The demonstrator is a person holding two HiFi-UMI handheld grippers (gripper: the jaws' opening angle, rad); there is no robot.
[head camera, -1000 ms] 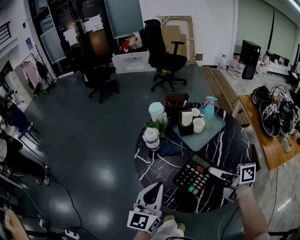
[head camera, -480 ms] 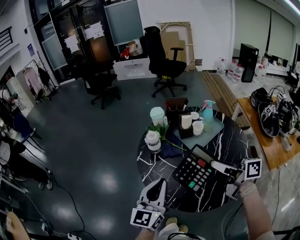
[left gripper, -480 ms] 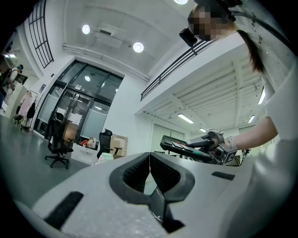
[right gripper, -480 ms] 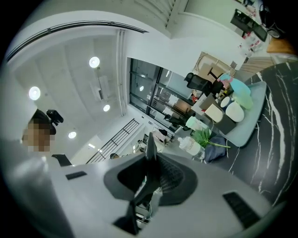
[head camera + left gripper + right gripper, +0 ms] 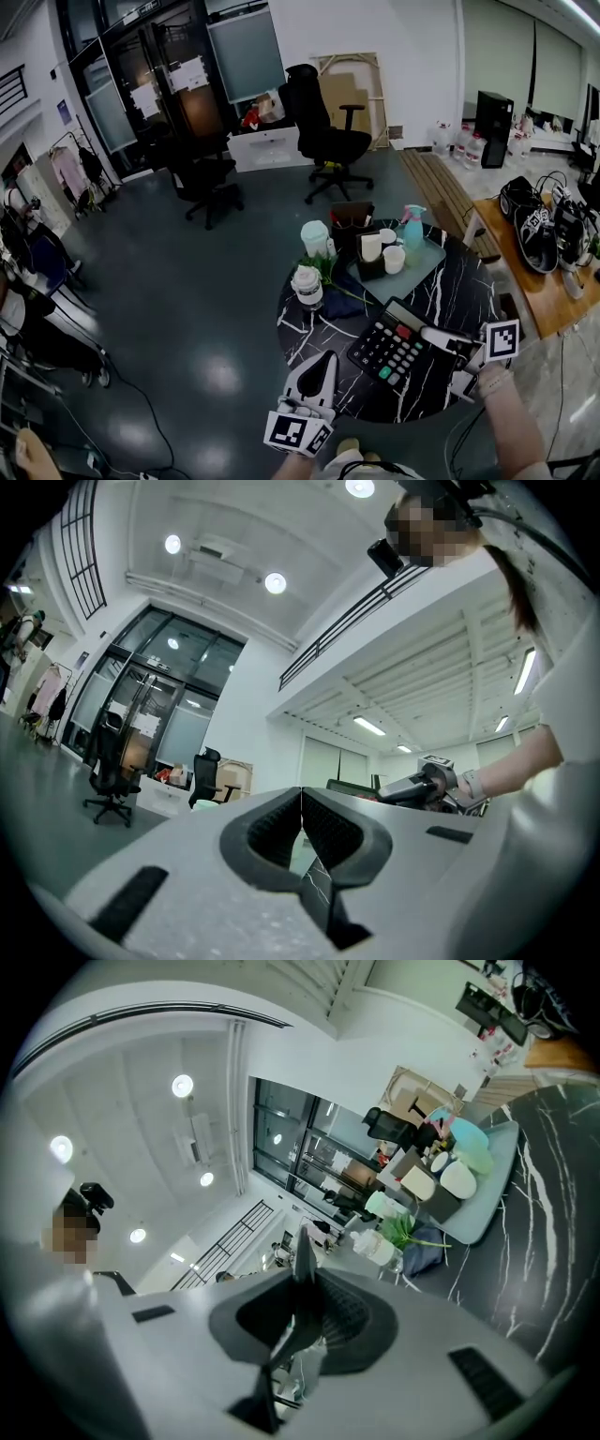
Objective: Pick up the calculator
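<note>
The right gripper (image 5: 433, 334) has its jaws squeezed on one edge of the calculator (image 5: 392, 349). In the right gripper view the calculator looks like a thin dark strip pinched between the jaws. The rest of it sticks out past the tips, over the black table (image 5: 450, 292). The left gripper (image 5: 324, 362) is off to the side of the calculator, near it but not touching. Its jaws are closed tight together with nothing in them. Farther out past the right gripper is a tray (image 5: 424, 266) with cups (image 5: 395, 259).
</note>
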